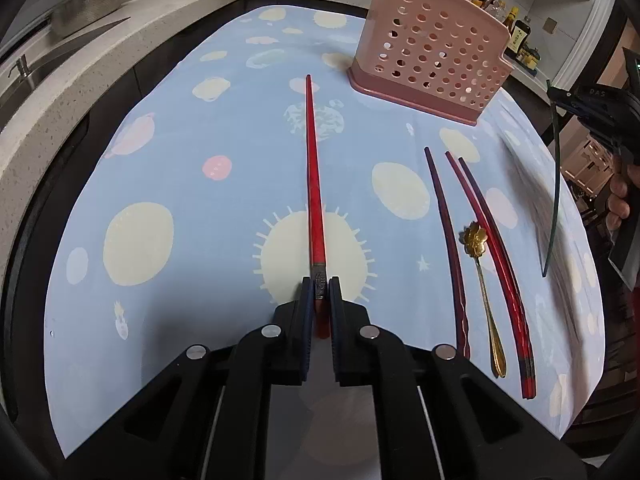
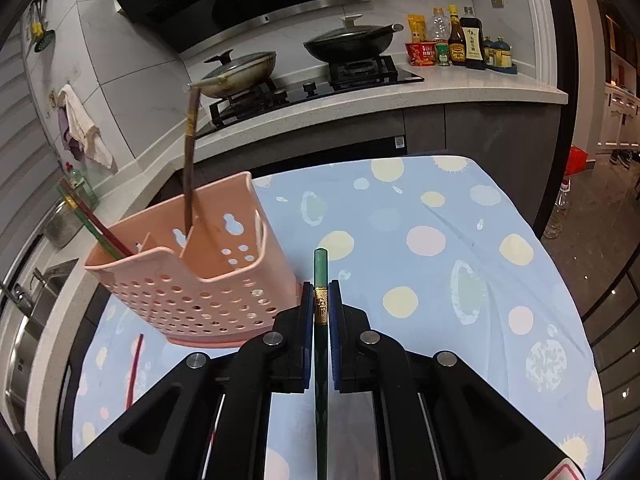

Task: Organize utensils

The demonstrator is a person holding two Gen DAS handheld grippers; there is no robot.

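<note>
My left gripper [image 1: 320, 286] is shut on the thick end of a red chopstick [image 1: 313, 168], which points away over the blue tablecloth toward the pink perforated utensil holder [image 1: 430, 52]. My right gripper [image 2: 321, 294] is shut on a green chopstick [image 2: 320, 272] at its gold band, held upright just right of the holder [image 2: 192, 276]. The right gripper with its chopstick also shows in the left wrist view [image 1: 592, 108]. In the holder stand a brown chopstick [image 2: 190, 160] and a green and red pair [image 2: 96, 228]. Three dark red chopsticks [image 1: 492, 248] and a gold flower spoon [image 1: 482, 280] lie on the cloth at right.
The table [image 2: 460, 240] carries a blue cloth with planet prints. Behind it runs a stone counter with a stove, two pans [image 2: 348, 42], sauce bottles [image 2: 472, 40] and a sink with a steel basin [image 1: 86, 6] at left. The red chopstick also shows at lower left in the right wrist view [image 2: 134, 372].
</note>
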